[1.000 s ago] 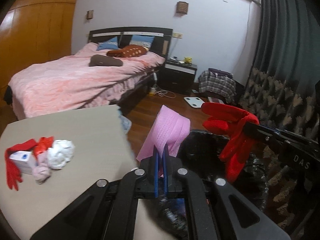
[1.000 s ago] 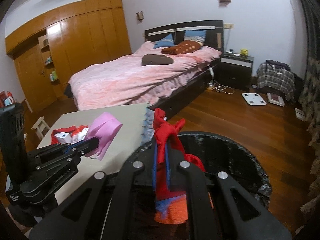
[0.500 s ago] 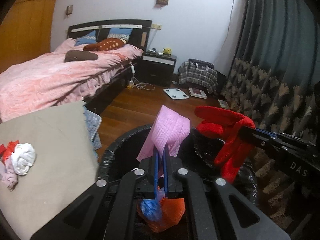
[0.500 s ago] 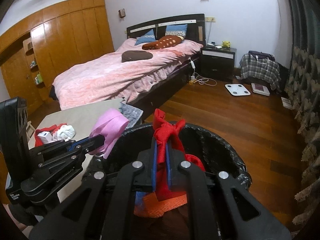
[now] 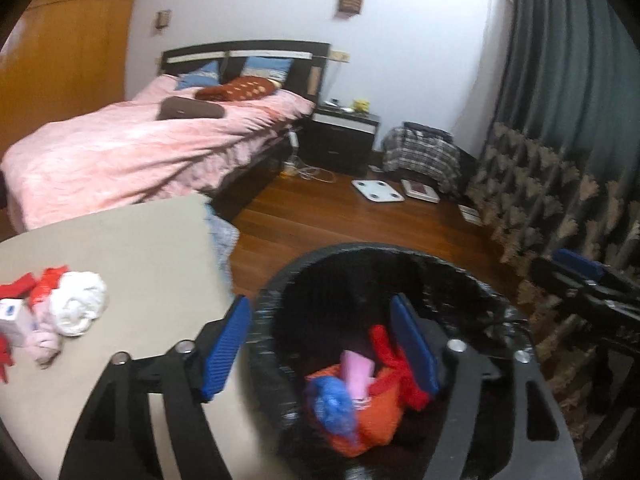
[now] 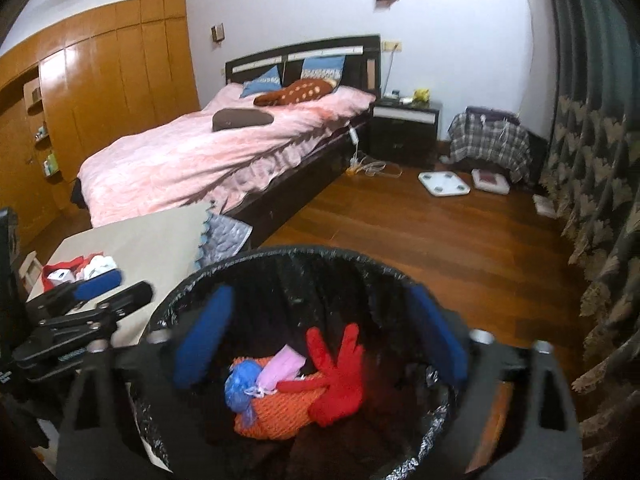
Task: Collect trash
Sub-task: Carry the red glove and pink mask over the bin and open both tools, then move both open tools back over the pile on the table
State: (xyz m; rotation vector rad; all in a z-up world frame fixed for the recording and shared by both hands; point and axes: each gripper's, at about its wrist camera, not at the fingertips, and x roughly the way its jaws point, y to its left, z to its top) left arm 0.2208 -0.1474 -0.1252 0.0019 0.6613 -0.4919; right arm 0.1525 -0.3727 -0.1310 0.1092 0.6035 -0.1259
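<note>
Two grippers, left gripper (image 5: 320, 344) and right gripper (image 6: 320, 340), have just opened wide and empty over the black-lined bin (image 6: 280, 256); red glove (image 6: 340, 372) and pink mask (image 6: 280, 368) lie inside. More scraps (image 5: 52, 312) wait on the table (image 5: 140, 248).

I see a dim room under soft indoor light; both views are motion-blurred, with strong fisheye bending and dark corners.
</note>
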